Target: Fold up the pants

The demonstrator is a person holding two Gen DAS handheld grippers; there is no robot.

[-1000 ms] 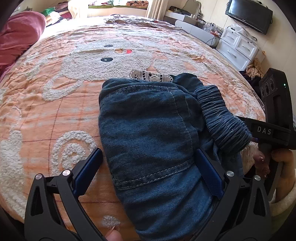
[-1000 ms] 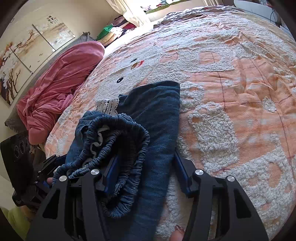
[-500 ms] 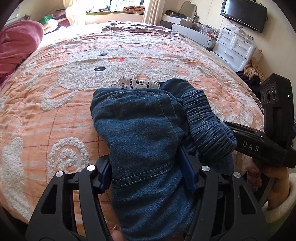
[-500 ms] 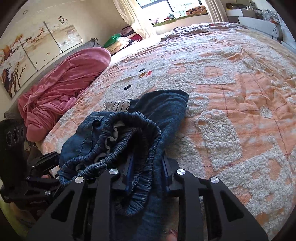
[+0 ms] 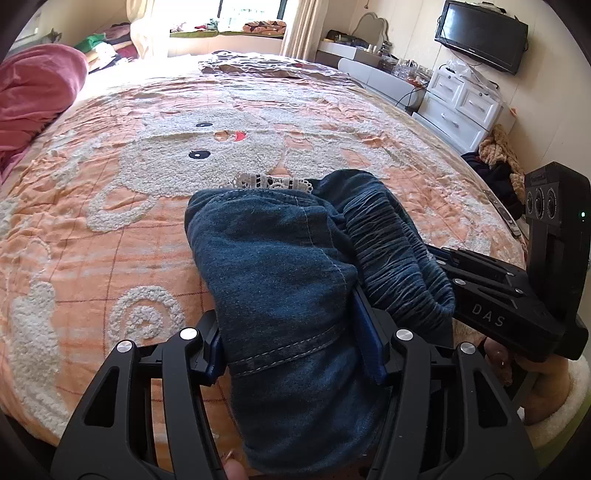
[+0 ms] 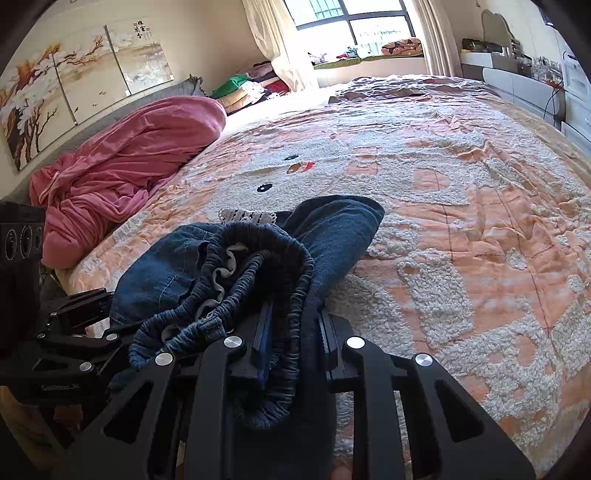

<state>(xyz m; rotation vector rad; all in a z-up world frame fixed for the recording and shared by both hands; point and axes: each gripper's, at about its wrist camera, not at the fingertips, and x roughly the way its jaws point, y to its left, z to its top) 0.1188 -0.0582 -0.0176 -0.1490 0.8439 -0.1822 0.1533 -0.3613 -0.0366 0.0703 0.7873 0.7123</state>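
Dark blue denim pants point(image 5: 280, 266) with an elastic waistband point(image 5: 391, 251) and a white lace trim point(image 5: 269, 181) lie bunched at the near edge of the bed. My left gripper point(image 5: 295, 343) is shut on the hem end of the pants. My right gripper point(image 6: 291, 332) is shut on the gathered waistband point(image 6: 258, 266), beside the left gripper point(image 6: 70, 328). The right gripper also shows in the left wrist view point(image 5: 491, 291), at the right of the pants. The pants are lifted a little off the blanket.
The bed is covered by an orange blanket with a white fuzzy cartoon face point(image 5: 207, 147). A pink quilt point(image 6: 122, 173) is heaped at the left edge. White drawers point(image 5: 461, 103) and a wall TV point(image 5: 480, 33) stand to the right. A window seat is beyond the bed.
Both grippers have closed from wide open onto the pants. Both have risen, lifting the near part of the pants; more of the room shows.
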